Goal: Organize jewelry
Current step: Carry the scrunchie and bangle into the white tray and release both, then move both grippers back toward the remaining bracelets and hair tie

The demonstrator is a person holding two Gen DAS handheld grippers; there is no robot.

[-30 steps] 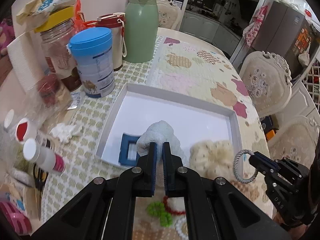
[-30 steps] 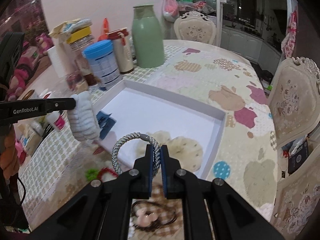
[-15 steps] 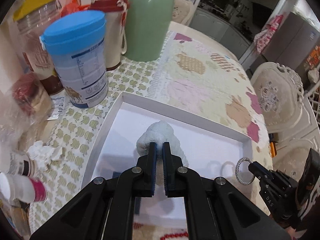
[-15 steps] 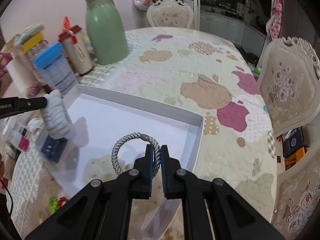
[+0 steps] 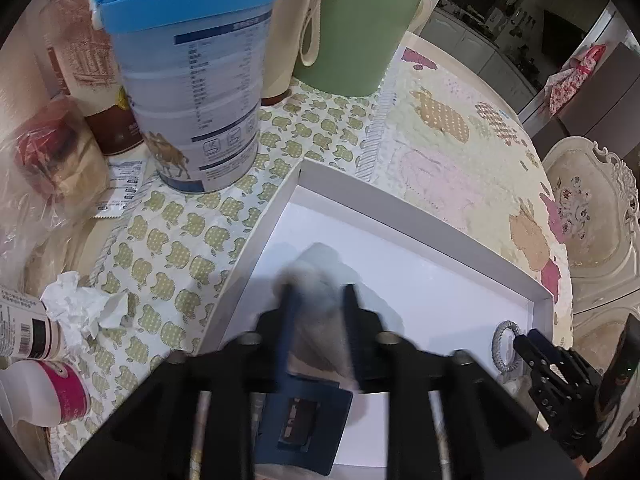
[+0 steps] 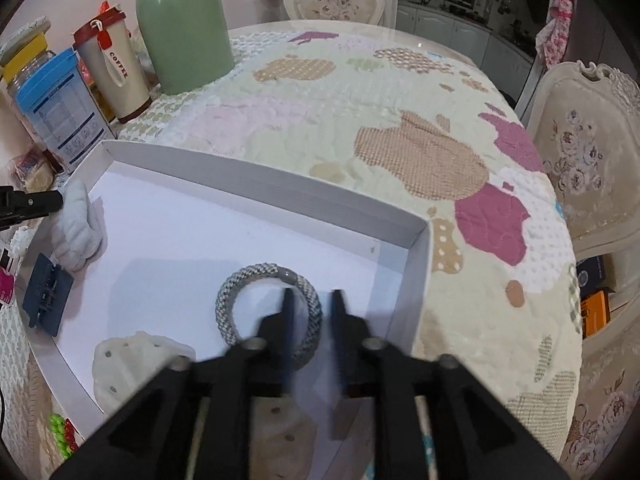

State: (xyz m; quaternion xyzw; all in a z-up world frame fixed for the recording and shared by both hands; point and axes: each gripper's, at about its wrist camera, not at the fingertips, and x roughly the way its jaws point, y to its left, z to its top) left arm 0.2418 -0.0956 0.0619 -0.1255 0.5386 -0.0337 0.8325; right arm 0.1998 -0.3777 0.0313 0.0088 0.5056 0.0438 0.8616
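Round table [image 6: 400,92] under a quilted cloth with coloured patches. On it sits a shallow white tray [image 6: 248,176] – its floor takes up most of both views.

Behind the tray's left corner: green flask [image 6: 182,20], cream "COFFEE" cup [image 6: 116,76], blue-lidded tin [image 5: 192,76].

Left gripper [image 5: 318,300]: jaws parted, motion-blurred. The white knit scrunchie [image 5: 320,276] sits between the fingers over the tray's left side; right wrist view shows it [image 6: 76,228] touching the tray floor. Can't tell if the pads press on it.

Right gripper [image 6: 310,304]: jaws apart, also blurred. The grey braided bracelet [image 6: 268,312] lies on the tray floor near the right wall. Left finger sits over the ring's right arc, right finger outside it – neither visibly clamps it.

Also in the tray: a cream fluffy hair tie [image 6: 136,364] at the near edge, and a dark blue hair clip [image 6: 48,296] at the left edge, just beside the scrunchie.

Outside the tray, near left: green and red beads [image 6: 62,436] on the cloth, partly cut off.

Crumpled tissue [image 5: 76,308] left of the tray.
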